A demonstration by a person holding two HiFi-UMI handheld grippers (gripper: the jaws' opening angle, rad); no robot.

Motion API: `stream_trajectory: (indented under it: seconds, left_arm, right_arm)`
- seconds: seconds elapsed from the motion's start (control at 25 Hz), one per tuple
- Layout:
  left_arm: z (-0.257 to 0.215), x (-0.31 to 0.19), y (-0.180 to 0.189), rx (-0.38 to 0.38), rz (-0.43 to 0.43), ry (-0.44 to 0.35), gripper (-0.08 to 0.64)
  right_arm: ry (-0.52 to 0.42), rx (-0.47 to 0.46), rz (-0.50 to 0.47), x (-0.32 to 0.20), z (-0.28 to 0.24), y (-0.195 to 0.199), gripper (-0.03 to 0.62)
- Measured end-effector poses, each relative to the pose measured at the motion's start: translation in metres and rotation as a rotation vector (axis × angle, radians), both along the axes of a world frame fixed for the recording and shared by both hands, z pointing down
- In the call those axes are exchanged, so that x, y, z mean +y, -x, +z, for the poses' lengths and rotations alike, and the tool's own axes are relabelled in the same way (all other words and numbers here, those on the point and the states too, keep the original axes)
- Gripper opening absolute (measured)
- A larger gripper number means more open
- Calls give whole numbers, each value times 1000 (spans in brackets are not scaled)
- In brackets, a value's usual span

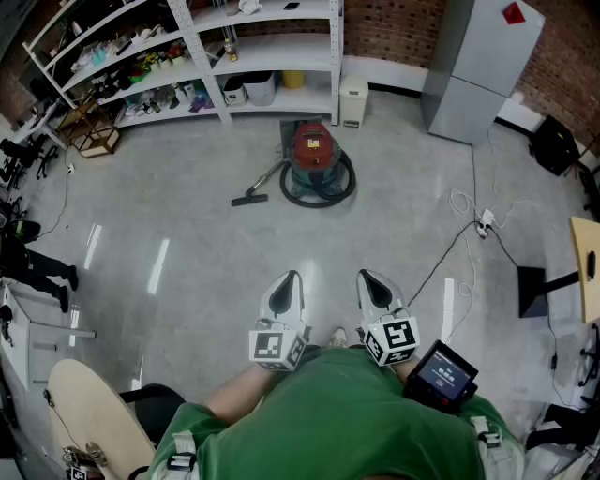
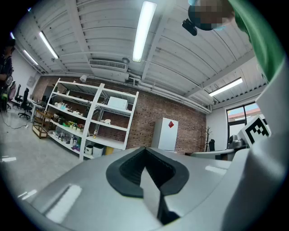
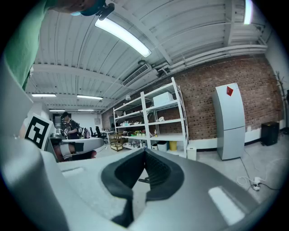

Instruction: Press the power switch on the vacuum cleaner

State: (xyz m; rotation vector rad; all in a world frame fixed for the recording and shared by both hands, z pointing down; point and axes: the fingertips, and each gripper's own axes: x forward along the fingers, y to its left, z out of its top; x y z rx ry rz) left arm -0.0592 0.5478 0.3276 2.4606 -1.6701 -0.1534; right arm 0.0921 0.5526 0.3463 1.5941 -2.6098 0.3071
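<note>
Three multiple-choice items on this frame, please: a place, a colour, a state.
1. The round red-lidded vacuum cleaner stands: A) on the floor before the white metal shelving; B) on a shelf; C) at the person's feet.
2. The diamond on the tall grey cabinet is: A) blue; B) red; C) yellow.
3. The left gripper and right gripper have jaws: A) together, empty; B) wide apart; C) gripping a hose.
A: floor by the shelving. B: red in head view. A: tips meet in both gripper views.

One vacuum cleaner [image 1: 317,164], two tools [image 1: 287,281] [image 1: 367,279]
</note>
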Motion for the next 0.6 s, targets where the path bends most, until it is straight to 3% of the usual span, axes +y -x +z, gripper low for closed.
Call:
stream_trajectory:
  seconds: [0.6]
  left_arm:
    - [13,-4,-2,-8,0,12,8]
  right_arm:
    - [4,-16,6,-7,4,0,2]
